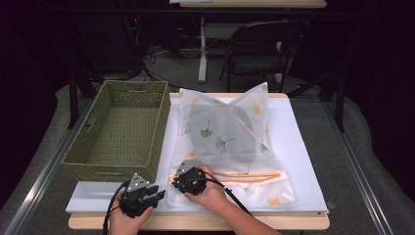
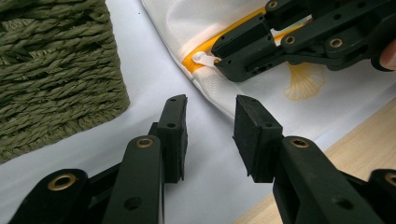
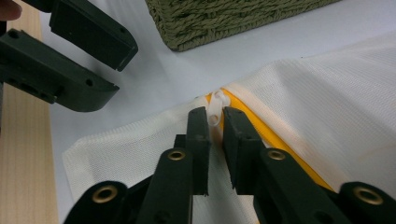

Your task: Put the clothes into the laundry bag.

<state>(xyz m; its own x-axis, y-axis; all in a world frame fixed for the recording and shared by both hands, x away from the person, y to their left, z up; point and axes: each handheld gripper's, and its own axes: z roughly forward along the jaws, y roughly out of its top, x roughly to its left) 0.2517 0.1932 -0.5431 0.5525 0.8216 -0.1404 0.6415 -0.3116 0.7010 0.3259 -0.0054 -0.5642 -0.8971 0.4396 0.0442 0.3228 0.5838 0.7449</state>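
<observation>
A white mesh bag [image 1: 225,132] printed with ginkgo leaves lies on the white mat, its orange zipper [image 1: 244,175] running along the near edge. My right gripper [image 1: 176,179] sits at the zipper's left end. In the right gripper view its jaws [image 3: 215,116] stand close together, pinching the white zipper pull [image 3: 217,100]. The left gripper view shows that pull [image 2: 201,58] sticking out of the right gripper [image 2: 219,56]. My left gripper [image 1: 159,192] rests just left of the bag's corner. Its jaws [image 2: 210,109] are apart over bare mat with nothing between them.
A green woven basket [image 1: 120,129] stands on the left side of the table, its near corner [image 2: 56,70] close to my left gripper. The white mat [image 1: 303,147] covers a wooden table [image 1: 274,223]. A folding chair [image 1: 259,49] stands beyond the far edge.
</observation>
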